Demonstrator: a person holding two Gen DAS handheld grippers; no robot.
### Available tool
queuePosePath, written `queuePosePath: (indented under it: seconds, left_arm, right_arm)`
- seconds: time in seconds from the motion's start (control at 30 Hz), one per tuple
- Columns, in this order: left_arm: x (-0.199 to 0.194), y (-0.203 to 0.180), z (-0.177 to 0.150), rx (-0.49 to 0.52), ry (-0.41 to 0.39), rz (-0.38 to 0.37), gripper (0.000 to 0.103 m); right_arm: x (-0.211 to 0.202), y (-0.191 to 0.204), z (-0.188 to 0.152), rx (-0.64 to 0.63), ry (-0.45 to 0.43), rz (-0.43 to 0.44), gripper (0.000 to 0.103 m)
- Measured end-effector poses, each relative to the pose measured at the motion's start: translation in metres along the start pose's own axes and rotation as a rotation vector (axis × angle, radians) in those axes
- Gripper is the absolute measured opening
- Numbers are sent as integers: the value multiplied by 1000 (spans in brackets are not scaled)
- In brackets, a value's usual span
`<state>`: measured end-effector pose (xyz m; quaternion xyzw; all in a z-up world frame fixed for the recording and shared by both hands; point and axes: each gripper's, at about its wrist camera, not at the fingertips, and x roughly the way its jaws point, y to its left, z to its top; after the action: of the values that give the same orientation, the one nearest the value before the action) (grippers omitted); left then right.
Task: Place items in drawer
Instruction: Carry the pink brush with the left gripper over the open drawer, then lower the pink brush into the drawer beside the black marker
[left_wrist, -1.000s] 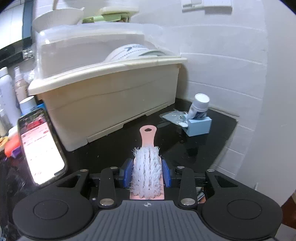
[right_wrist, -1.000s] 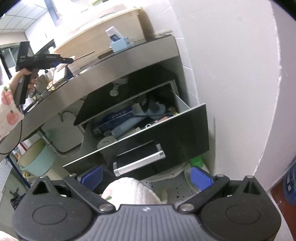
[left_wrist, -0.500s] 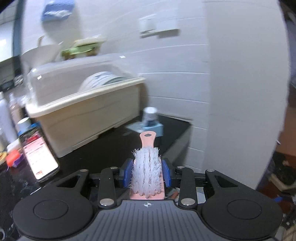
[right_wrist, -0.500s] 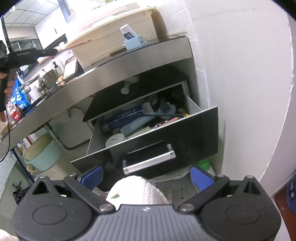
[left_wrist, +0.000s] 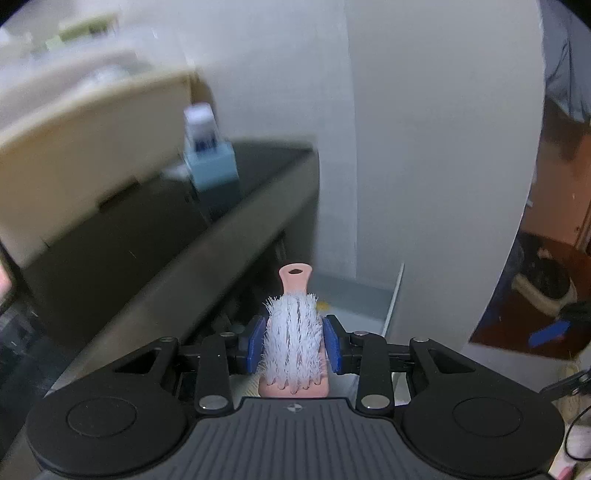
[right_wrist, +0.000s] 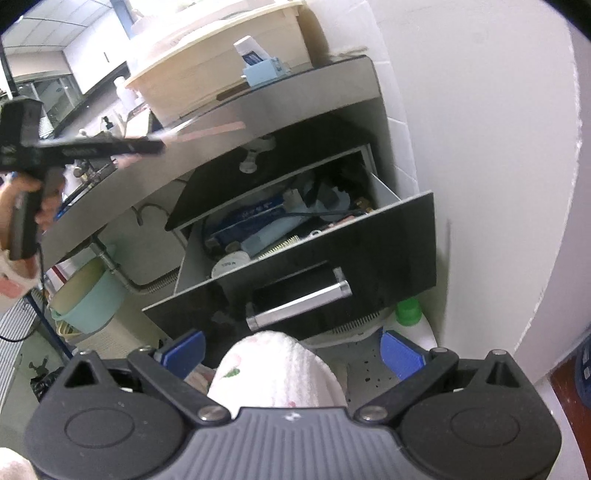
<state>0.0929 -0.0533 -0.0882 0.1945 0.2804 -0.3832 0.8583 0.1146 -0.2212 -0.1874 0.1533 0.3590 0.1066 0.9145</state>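
The left gripper (left_wrist: 293, 345), pinching the pink brush (left_wrist: 293, 341), has swung off the desk (left_wrist: 122, 251) toward the open drawer (right_wrist: 332, 251); right gripper (right_wrist: 293, 350) spread wide; labels unreadable.

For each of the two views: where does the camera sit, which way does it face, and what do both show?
Left wrist: on the left gripper, shut on the brush, facing the counter edge and wall.
Right wrist: on the open right gripper, low, facing up at the open drawer; a sleeve shows.
Shared: the blue box, left gripper.
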Motion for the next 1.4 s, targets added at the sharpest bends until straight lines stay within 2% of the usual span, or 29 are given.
queuePosePath:
  seconds: [0.23, 0.5, 0.77, 0.9, 1.07, 1.23, 1.4]
  left_arm:
    - [88, 7, -23, 26, 147, -69, 34]
    - [155, -4, -35, 156, 222, -184, 34]
    - [192, -8, -56, 179, 303, -247, 34]
    - [202, 0, -56, 148, 319, -300, 34]
    - [224, 9, -54, 100, 412, -380, 34]
    - [244, 8, -61, 117, 502, -399, 34]
    - [253, 2, -70, 168, 542, -378, 34]
  right_arm:
    - [2, -12, -9, 61, 15, -22, 102]
    - [5, -24, -15, 109, 40, -48, 102]
    - [10, -31, -14, 138, 52, -61, 102]
    - [15, -33, -14, 148, 64, -61, 102]
    - [20, -34, -16, 165, 76, -47, 102]
    - [23, -35, -18, 182, 85, -48, 102]
    - [24, -40, -20, 202, 87, -57, 102]
